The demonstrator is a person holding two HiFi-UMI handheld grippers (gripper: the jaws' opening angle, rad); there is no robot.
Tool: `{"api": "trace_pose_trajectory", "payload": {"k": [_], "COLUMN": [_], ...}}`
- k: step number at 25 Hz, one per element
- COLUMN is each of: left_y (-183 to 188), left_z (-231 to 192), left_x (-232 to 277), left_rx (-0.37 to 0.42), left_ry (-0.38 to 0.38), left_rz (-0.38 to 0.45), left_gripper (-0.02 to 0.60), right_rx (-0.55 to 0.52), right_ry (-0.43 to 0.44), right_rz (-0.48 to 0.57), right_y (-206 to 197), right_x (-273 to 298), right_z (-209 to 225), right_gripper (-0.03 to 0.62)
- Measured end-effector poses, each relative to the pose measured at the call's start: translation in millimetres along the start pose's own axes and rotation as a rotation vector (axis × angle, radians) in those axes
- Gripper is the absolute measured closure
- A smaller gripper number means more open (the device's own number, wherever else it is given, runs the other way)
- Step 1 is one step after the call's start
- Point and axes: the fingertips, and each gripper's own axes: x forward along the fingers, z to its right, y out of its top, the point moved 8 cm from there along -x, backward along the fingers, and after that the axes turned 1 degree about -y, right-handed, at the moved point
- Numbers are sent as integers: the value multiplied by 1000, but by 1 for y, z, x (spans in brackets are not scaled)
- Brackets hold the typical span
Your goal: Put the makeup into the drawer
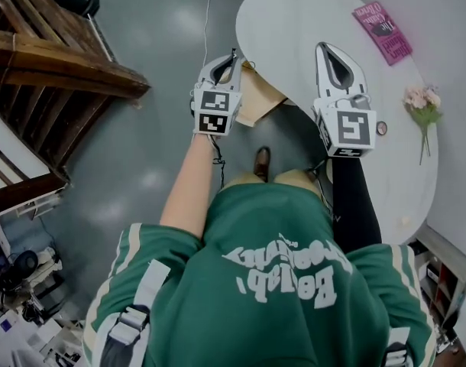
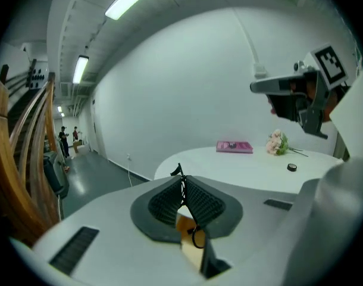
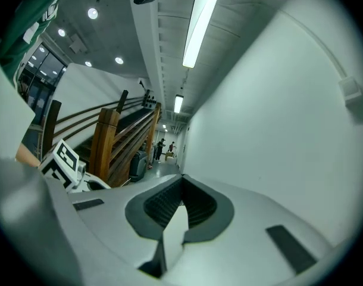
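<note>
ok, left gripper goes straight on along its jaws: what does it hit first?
Probably the round white table, close to its near rim: the shut tips of the left gripper line up with it. Depth is unclear, so it could slip past the edge.

Colours only:
- Oval white surface (image 1: 294, 21): plain, no pattern.
- Flat pink book (image 1: 383, 31): darker print on the cover.
- Small flower bunch (image 1: 422, 102): pale pink heads, green stems.
- Small round dark disc (image 1: 381, 128): black in the left gripper view.
- Tan wooden box (image 1: 256, 102): light, unpainted.
- Left gripper (image 1: 233, 54) and right gripper (image 1: 325, 48): light grey shells, dark grey ribbed fingers (image 2: 163, 201).
- Marker cubes (image 1: 215, 112): black-and-white squares.
- Person's zip jacket (image 1: 279, 281): green with white lettering and white sleeve stripes.
- Right forearm sleeve (image 1: 355, 205): black.
- Glossy floor (image 1: 141, 151): grey.
- Wooden stair frame (image 1: 57, 67): brown.
- Shoe (image 1: 261, 161): brown.
</note>
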Motion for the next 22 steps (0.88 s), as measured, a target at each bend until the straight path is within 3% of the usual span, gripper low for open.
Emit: {"api": "trace_pose_trajectory", "payload": {"k": [6,15,22], "left_y": [-95,-181,-198], "left_z": [10,35,42], "left_x": [19,35,34], "left_rx": [-118,-248,-256], "left_ry": [-41,-94,-99], "left_rz": [-226,-484,-519], "left_gripper": [545,545,543], "right_rx": [-13,-50,-74], "right_ry": [-7,-20,-26], "right_rz": [-32,-90,-30], "right_y": [-5,-11,-13], "right_x": [-5,-24,-36], "right_z": [4,7,8], "right_gripper": [585,585,585]}}
